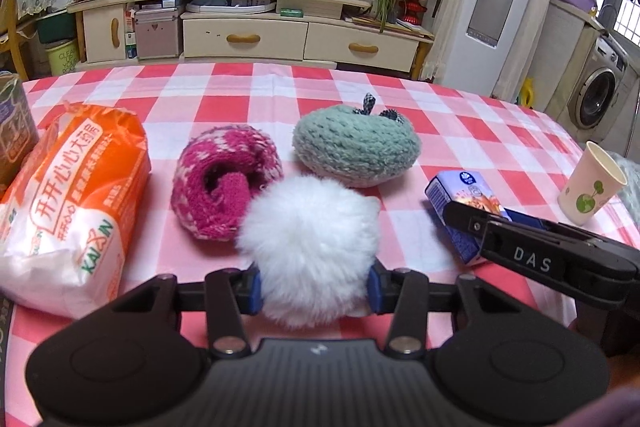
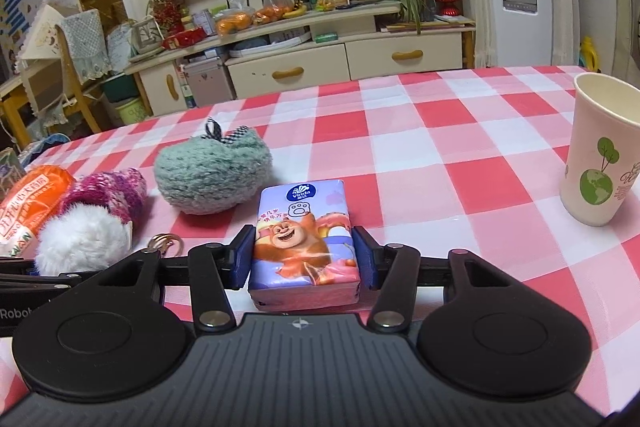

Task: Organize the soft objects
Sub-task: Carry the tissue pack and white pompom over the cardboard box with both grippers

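My left gripper (image 1: 314, 285) tilts down at the checked tablecloth (image 1: 460, 131), its blue pads clamped on the white pompom (image 1: 310, 247), round and fluffy, just in front of the pink knitted sock roll (image 1: 224, 183). My right gripper (image 2: 304, 261), angled down likewise, grips the tissue pack (image 2: 306, 243), right of the pompom.

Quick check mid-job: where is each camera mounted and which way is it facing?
Left wrist: on the left gripper, looking down its fingers over the table at the white pompom it grips; the right gripper shows at right.
Right wrist: on the right gripper, facing the tissue pack it grips; left gripper body at far left.
Shared: pompom, tissue pack, green knit apple, paper cup.
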Tool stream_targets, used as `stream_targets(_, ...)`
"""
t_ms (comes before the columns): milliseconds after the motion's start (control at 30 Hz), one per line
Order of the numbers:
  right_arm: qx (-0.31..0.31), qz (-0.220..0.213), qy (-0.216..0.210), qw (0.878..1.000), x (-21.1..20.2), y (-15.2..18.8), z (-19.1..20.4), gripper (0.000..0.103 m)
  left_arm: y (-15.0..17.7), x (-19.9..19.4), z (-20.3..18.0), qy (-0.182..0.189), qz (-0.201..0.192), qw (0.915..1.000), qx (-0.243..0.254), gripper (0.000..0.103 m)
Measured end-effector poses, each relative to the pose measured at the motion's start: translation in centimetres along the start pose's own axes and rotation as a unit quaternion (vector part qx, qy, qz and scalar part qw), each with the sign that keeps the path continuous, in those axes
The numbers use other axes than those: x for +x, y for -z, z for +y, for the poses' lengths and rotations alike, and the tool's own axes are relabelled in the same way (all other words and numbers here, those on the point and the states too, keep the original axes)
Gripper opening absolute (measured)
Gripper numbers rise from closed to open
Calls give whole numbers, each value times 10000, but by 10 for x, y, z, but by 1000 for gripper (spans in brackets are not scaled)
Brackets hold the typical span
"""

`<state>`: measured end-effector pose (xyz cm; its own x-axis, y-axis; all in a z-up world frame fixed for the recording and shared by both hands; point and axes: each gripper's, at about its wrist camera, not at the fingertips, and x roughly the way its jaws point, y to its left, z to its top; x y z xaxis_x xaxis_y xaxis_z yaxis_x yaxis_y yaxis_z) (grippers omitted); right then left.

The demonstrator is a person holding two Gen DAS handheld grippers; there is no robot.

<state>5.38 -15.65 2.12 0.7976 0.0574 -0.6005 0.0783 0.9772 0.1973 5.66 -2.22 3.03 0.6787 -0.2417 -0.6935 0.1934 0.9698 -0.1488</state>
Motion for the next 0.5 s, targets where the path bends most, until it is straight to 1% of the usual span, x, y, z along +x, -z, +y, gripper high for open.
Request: stream_targets(500, -241, -298, -224, 9990, -22, 3, 23, 64, 3, -30, 18, 238, -121, 9995, -145, 45)
